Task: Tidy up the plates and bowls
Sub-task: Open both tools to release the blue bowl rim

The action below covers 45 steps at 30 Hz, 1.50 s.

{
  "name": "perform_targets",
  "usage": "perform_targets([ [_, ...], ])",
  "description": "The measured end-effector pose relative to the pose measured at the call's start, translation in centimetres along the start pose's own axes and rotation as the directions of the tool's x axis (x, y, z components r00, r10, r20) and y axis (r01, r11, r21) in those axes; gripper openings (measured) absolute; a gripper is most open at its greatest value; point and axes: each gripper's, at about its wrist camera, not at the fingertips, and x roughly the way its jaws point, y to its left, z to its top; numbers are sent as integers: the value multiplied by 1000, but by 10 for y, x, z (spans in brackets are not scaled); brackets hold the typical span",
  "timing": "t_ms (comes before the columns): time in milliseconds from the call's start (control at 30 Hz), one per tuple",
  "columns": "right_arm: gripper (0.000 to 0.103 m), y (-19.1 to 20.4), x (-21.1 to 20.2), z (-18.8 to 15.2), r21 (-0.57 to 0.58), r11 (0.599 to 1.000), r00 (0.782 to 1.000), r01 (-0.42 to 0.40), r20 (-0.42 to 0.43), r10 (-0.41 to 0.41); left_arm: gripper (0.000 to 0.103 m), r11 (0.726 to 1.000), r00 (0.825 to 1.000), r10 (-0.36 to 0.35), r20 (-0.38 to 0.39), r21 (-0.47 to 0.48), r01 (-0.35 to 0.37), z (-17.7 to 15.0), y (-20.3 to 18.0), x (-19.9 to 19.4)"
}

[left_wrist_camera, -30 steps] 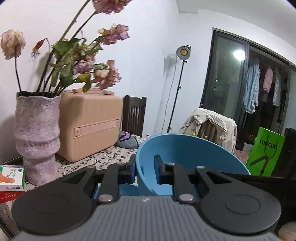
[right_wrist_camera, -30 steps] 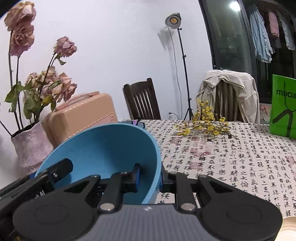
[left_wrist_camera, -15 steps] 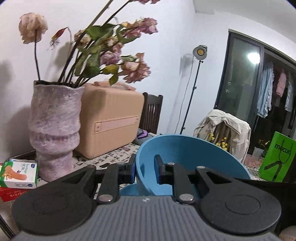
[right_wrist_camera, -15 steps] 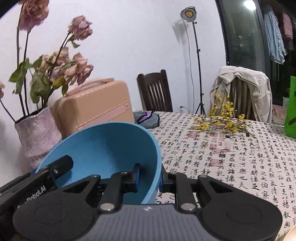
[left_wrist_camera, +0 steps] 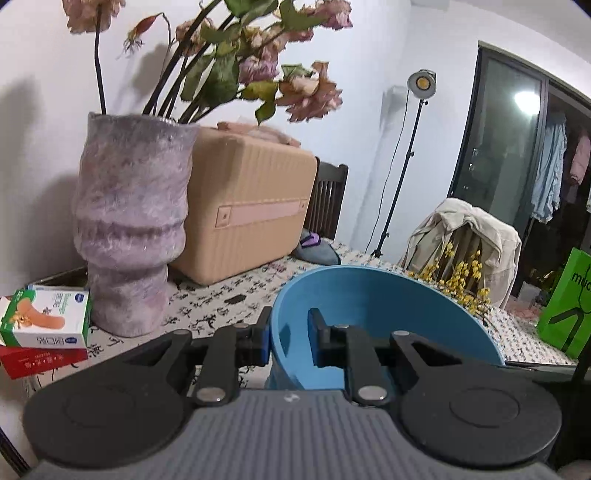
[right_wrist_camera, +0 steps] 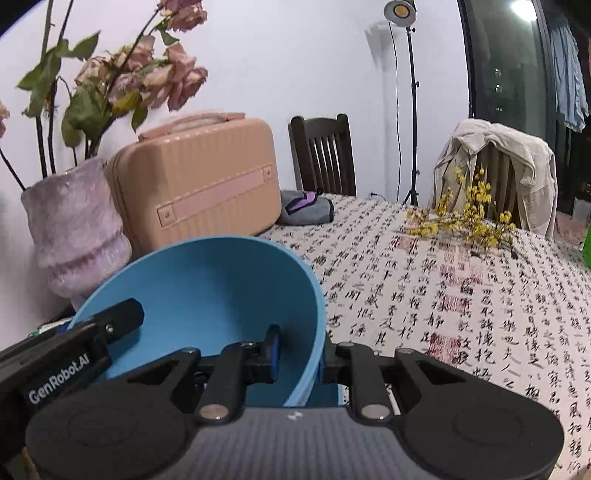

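both grippers have hold of the same blue bowl [left_wrist_camera: 376, 314], one on each side of its rim. the left gripper [left_wrist_camera: 287, 334] has its fingers [left_wrist_camera: 263, 332] clenched on the bowl's left wall, one finger outside and the other inside the bowl. the right gripper [right_wrist_camera: 300, 350] is grasping the opposite wall the same way, its inner finger down in the bowl and its outer finger against the outside; in the right wrist view the left gripper's black body, lettered in white, reaches in over the bowl's left rim. the bowl sits tilted between them, above the near part of the surface [right_wrist_camera: 461, 280], which is covered by a cloth printed with black characters; whether its base touches the cloth cannot be told. to the far left stands a mottled purple vase [left_wrist_camera: 129, 229] of faded pink flowers [left_wrist_camera: 306, 92], with a tan hard case [left_wrist_camera: 251, 206] just beside it on the right. a green and white box [left_wrist_camera: 46, 319] lies on a red box [left_wrist_camera: 44, 360] at the near left of the vase. farther back a grey pouch [right_wrist_camera: 304, 208] rests by the case, and a spray of yellow blossoms [right_wrist_camera: 469, 210] lies on the cloth to the right. beyond the surface are a dark wooden chair [right_wrist_camera: 323, 155], a chair draped with a beige jacket [right_wrist_camera: 498, 162], a lamp on a stand [right_wrist_camera: 400, 11] and a green bag [left_wrist_camera: 565, 306].
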Motion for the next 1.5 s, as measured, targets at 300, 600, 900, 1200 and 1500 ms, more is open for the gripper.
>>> perform_targets([
  [300,20,4,12,-15,-53,998,1000,19,5,-19,19,999,999,21,-25,24,-20,-12,1,10],
  [600,21,6,12,-18,-95,995,999,12,35,-8,26,1000,999,12,-34,23,-11,-13,3,14],
  [900,37,-7,7,-13,-41,997,998,-67,12,68,61,997,995,-72,-72,-16,71,-5,7,13],
  [1200,62,-23,-14,-5,13,998,996,-63,61,62,79,996,995,-90,-46,-29,89,6,2,0],
  [1500,87,-39,-42,-10,31,997,995,-67,74,65,103,996,997,-75,-23,-56,73,16,5,-29],
])
